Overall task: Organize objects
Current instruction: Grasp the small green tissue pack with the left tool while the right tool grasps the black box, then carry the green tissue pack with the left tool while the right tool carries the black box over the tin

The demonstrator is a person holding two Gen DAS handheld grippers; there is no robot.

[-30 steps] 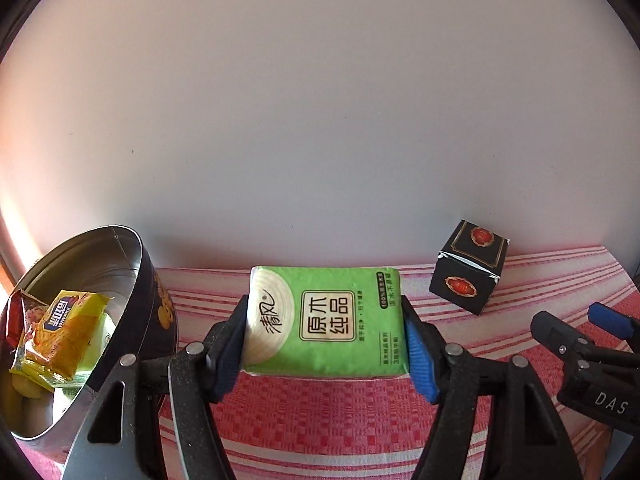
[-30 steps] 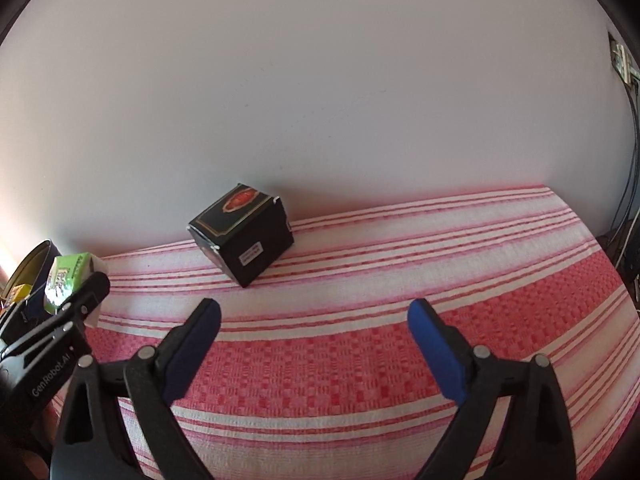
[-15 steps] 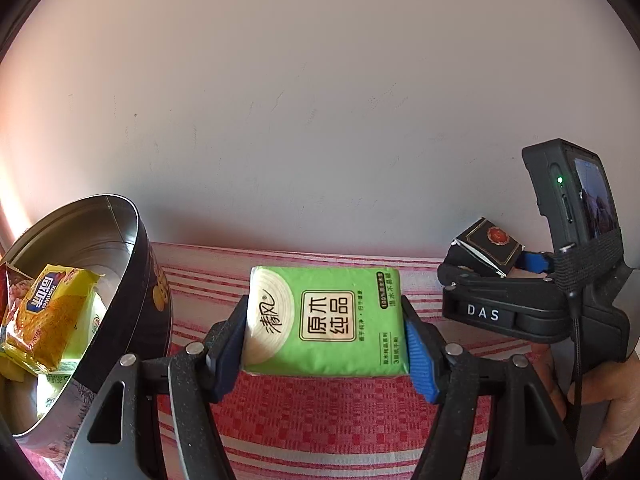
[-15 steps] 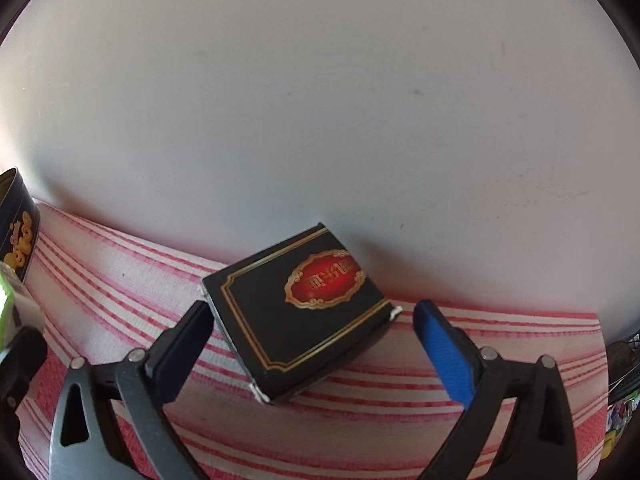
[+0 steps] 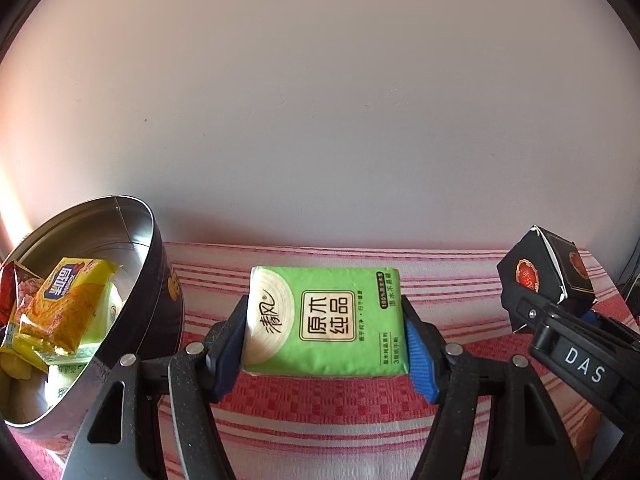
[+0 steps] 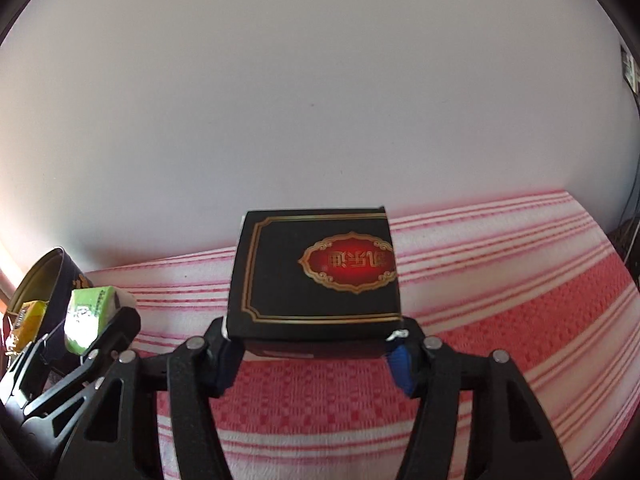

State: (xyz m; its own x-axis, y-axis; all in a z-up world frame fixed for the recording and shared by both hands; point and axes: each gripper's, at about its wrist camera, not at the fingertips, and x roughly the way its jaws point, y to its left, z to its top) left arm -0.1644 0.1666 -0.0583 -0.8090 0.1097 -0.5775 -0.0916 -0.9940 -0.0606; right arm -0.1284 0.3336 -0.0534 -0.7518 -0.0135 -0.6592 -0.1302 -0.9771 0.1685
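Right gripper (image 6: 316, 354) has reached the box (image 6: 314, 276), jaws closing on it; left gripper (image 5: 326, 344) holds tissues (image 5: 326, 326) near the tin (image 5: 160, 276), likely bound there.

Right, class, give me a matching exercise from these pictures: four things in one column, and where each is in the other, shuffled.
Things:
1. green tissue pack
2. black box
3. yellow snack packet
4. round tin

Places:
A. inside the tin
B. on the striped cloth, at the left
C. between the right tongs
D. between the left tongs

Pairs: 1-D, 2-C, 3-A, 4-B
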